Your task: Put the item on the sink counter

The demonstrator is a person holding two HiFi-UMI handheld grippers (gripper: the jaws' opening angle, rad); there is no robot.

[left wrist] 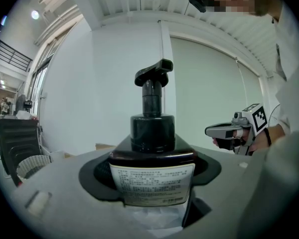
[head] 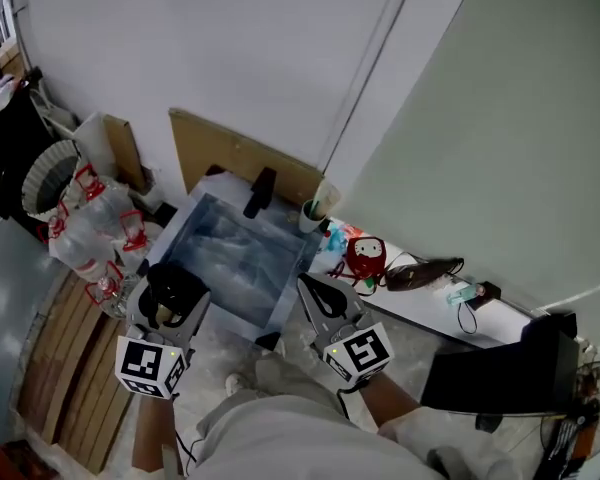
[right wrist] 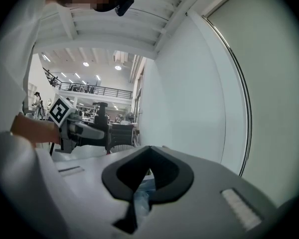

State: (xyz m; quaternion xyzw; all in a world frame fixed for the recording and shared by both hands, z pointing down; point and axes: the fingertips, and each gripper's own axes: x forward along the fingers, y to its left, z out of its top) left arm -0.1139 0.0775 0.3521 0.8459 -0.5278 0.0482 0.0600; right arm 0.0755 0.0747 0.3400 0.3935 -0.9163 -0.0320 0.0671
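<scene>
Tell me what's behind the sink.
A brown board leans on the wall behind the sink, with a black faucet in front of it. The board's lower edge is hidden by the sink.

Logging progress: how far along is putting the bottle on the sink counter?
Done: the pump bottle is picked up. In hand: the left gripper clamps it, short of the sink; right gripper shut, empty. Left: setting it on the sink counter.

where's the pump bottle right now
The pump bottle stands upright in the left gripper, lower left in the head view, by the sink's near left corner.
</scene>
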